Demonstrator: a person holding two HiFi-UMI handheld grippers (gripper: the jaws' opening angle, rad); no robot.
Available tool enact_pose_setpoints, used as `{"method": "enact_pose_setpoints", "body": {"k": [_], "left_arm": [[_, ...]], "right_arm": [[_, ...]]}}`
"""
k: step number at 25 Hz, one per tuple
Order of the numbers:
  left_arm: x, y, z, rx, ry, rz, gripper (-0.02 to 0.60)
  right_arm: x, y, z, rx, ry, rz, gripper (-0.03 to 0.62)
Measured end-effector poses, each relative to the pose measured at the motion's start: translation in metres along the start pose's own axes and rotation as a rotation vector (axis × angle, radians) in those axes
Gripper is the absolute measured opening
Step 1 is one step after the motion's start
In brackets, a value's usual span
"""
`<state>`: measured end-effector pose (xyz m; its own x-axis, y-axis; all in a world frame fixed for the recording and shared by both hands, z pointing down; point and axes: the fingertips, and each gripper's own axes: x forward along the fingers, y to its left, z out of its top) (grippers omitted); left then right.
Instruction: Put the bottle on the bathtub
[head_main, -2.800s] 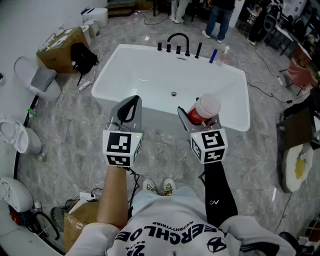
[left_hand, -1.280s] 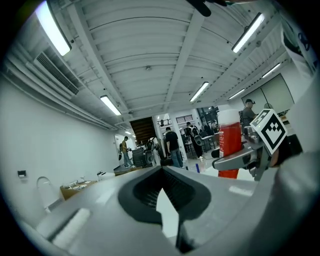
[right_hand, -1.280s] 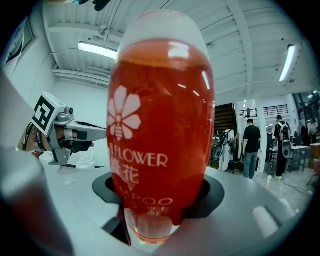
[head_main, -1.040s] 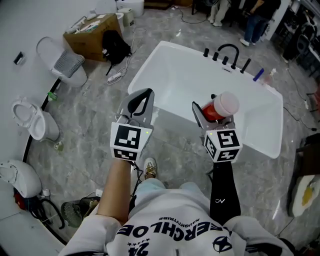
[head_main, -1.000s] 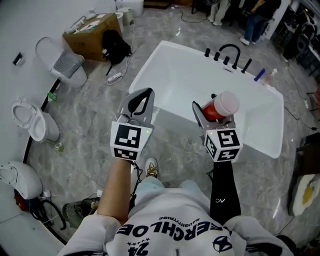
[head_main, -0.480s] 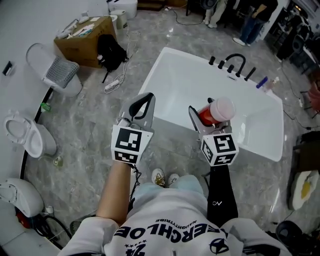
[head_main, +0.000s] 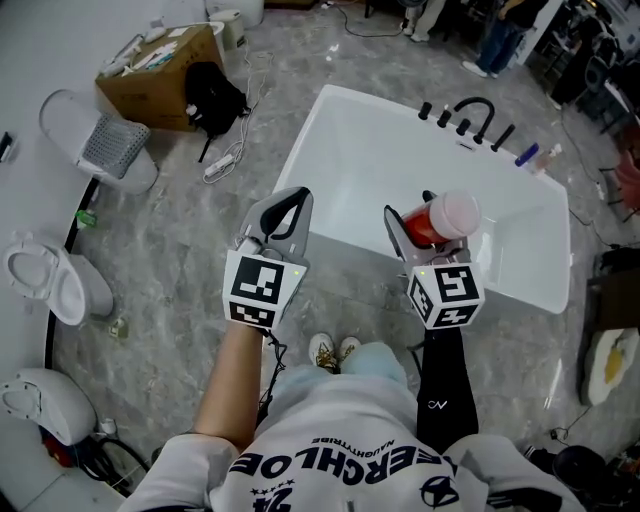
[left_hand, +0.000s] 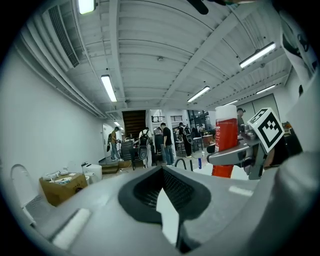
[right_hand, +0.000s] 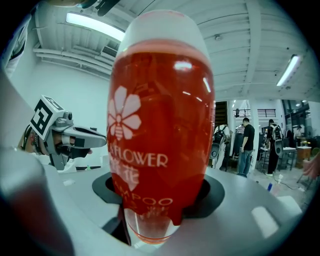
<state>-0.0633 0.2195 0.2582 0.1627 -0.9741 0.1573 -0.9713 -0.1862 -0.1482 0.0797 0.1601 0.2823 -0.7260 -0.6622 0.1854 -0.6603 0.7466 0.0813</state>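
A red shampoo bottle (head_main: 432, 222) with a white cap stands upright in my right gripper (head_main: 415, 222), which is shut on it. In the right gripper view the bottle (right_hand: 160, 125) fills the middle, its clear lower end between the jaws. I hold it above the near rim of the white bathtub (head_main: 520, 285). My left gripper (head_main: 287, 200) is shut and holds nothing, level with the right one, over the floor at the tub's near left side. The left gripper view shows the bottle (left_hand: 226, 142) to its right.
A black faucet (head_main: 470, 108) and a blue bottle (head_main: 527, 155) stand on the tub's far rim. A cardboard box (head_main: 155, 72), a black bag (head_main: 210, 100), a white bin (head_main: 95, 148) and a toilet (head_main: 45, 285) lie on the grey floor to the left. People stand far behind.
The view has swung, so the tub now lies at an angle to the right. Both grippers keep their pose, and the bottle stays held in the right one.
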Motion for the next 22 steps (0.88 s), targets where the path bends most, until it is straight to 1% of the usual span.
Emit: {"method": "enact_pose_setpoints", "body": {"k": [5, 9, 13, 17, 22], "left_arm": [[0.016, 0.005, -0.006, 0.006, 0.007, -0.018, 0.002], [0.037, 0.003, -0.004, 0.018, 0.003, -0.041, 0.002], [0.062, 0.007, -0.006, 0.028, 0.007, -0.071, 0.002], [0.104, 0.018, -0.011, 0.034, 0.021, -0.088, 0.002], [0.181, 0.037, -0.009, 0.049, 0.04, -0.116, 0.002]], "right_arm": [[0.008, -0.004, -0.012, 0.005, 0.021, -0.011, 0.316], [0.02, -0.018, -0.016, 0.016, 0.023, -0.017, 0.316], [0.043, -0.031, -0.018, 0.037, 0.014, -0.006, 0.316], [0.078, -0.056, -0.022, 0.047, 0.008, -0.004, 0.316], [0.14, -0.104, -0.02, 0.061, 0.009, -0.008, 0.316]]}}
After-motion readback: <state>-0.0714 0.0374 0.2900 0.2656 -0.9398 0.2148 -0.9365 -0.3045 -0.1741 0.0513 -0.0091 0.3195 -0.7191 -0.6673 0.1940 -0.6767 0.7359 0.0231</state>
